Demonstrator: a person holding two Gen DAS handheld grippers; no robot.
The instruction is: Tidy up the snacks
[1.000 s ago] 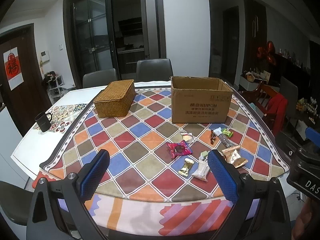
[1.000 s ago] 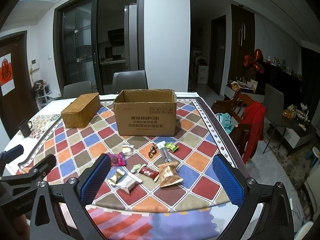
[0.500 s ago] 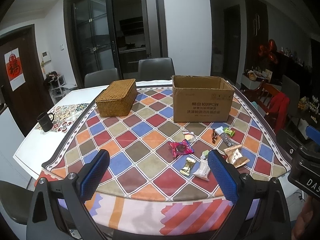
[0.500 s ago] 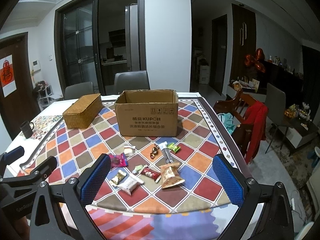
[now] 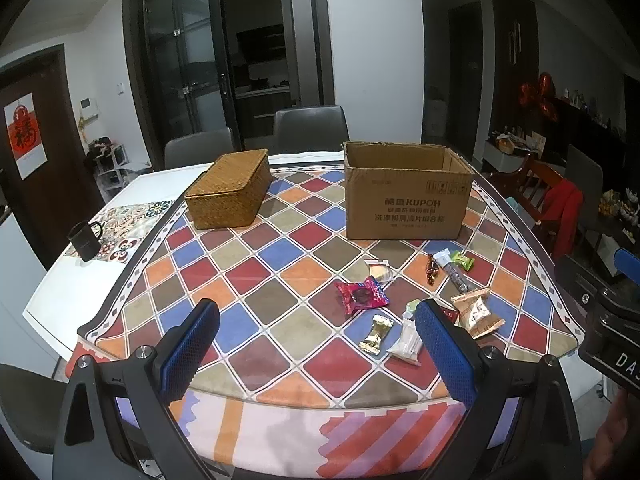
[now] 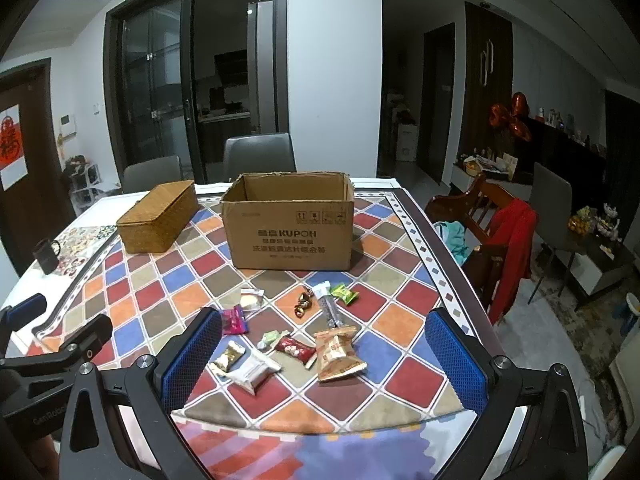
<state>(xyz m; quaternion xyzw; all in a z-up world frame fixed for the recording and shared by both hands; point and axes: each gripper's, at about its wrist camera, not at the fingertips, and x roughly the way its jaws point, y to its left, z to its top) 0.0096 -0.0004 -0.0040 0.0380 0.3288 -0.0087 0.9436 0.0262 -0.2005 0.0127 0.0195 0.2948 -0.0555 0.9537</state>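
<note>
Fingers (image 6: 192,360) of both grippers spread apart, nothing held.
I judge the snacks (image 6: 338,354) light, crinkly, probably slippery; I would pinch mid-wrapper.

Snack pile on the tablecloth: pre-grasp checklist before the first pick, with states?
1. Left tongs open, empty: ok.
2. Right tongs open, empty: ok.
3. Cardboard box open on top: ok; contents cannot tell.
4. Snacks lie loose on the tablecloth, tan packet nearest centre of the right view: ok.
5. Wicker box lid shut: not ok if it is the target.
6. Tongs over the pile: not ok, both held back at the near edge.
</note>
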